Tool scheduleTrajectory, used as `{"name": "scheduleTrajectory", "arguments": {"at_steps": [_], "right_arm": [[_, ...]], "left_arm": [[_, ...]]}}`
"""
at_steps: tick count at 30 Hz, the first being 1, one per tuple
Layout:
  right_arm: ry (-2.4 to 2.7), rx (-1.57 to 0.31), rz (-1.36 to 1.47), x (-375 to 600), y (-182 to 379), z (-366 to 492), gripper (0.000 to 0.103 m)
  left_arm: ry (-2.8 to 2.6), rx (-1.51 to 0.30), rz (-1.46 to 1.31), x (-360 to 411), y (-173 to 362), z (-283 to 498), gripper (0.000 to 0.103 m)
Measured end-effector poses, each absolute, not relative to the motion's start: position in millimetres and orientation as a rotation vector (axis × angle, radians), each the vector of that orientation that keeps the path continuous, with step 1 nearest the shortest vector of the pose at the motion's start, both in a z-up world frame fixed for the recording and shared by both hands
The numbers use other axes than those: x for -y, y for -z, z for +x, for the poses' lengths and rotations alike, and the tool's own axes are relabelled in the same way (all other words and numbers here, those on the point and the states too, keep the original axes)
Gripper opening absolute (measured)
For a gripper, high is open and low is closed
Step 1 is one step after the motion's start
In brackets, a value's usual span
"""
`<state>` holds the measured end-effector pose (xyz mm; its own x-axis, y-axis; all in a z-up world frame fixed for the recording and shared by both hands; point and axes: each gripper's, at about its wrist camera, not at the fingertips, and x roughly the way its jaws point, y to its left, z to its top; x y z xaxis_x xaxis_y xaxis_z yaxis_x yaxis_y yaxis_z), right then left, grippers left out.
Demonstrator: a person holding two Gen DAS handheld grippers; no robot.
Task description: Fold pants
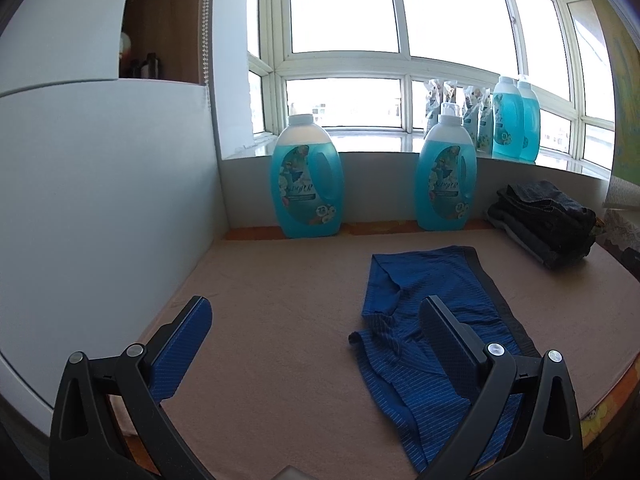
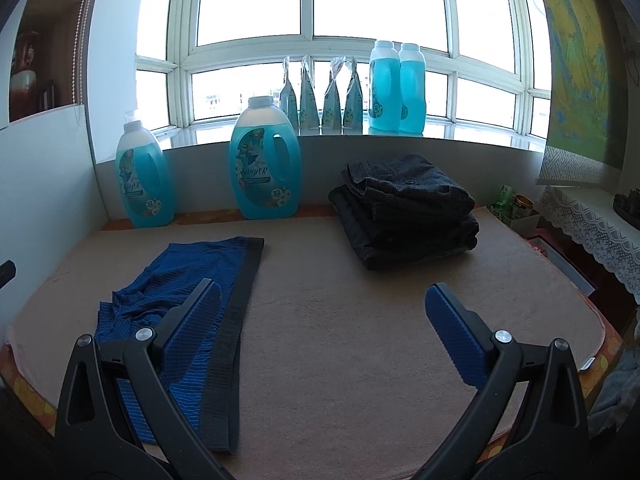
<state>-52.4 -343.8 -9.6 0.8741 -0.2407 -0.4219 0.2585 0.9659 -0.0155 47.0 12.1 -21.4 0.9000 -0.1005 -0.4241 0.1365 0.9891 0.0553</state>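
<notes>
Lay flat on the beige cloth (image 2: 360, 340): blue striped shorts (image 1: 424, 320), in front of the two blue detergent bottles (image 1: 307, 178). Ran lengthwise from near edge toward those bottles, dark waistband (image 2: 236, 320) along the right side. Hovered above, left gripper (image 1: 316, 320) and right gripper (image 2: 324, 300), jaws spread wide, grasping nothing. Sat right of the shorts: folded dark clothes (image 2: 408, 208).

Blue pin-striped pants (image 1: 424, 320) with a black waistband lie on a beige cloth (image 1: 280, 320) beside turquoise bottles (image 1: 307, 184).
</notes>
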Motion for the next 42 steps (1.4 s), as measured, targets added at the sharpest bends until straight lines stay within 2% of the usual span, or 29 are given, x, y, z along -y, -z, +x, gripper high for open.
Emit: {"name": "scheduleTrajectory", "arguments": {"at_steps": [4,10,12,23,26,31,36,40,42], "right_arm": [[0.173,-0.467,0.011,341,15,-41,0.103],[-0.045,-0.508,-0.111,313,28,-46,0.102],[-0.132,-0.534,-0.169,299,35,-49,0.095],[-0.458,-0.816,-0.463,258,100,-54,0.049],[-0.504,-0.872,-0.484,257,110,-52,0.043],[-0.555,-0.904,-0.541,252,119,-50,0.043],[-0.561,-0.931,-0.599,247,129,-43,0.042],[-0.549,-0.944,-0.635,244,132,-38,0.021],[-0.555,-0.947,-0.624,244,131,-34,0.015]], "left_arm": [[0.153,-0.466,0.115,-11,28,59,0.102],[0.260,-0.522,0.205,1,43,55,0.087],[0.305,-0.543,0.244,7,48,49,0.078],[0.619,-0.748,0.294,41,80,19,0.056],[0.685,-0.805,0.334,54,91,14,0.052],[0.767,-0.868,0.410,71,104,6,0.051],[0.818,-0.916,0.438,79,114,6,0.044],[0.846,-0.936,0.430,82,119,8,0.044],[0.856,-0.939,0.437,84,121,9,0.044]]}}
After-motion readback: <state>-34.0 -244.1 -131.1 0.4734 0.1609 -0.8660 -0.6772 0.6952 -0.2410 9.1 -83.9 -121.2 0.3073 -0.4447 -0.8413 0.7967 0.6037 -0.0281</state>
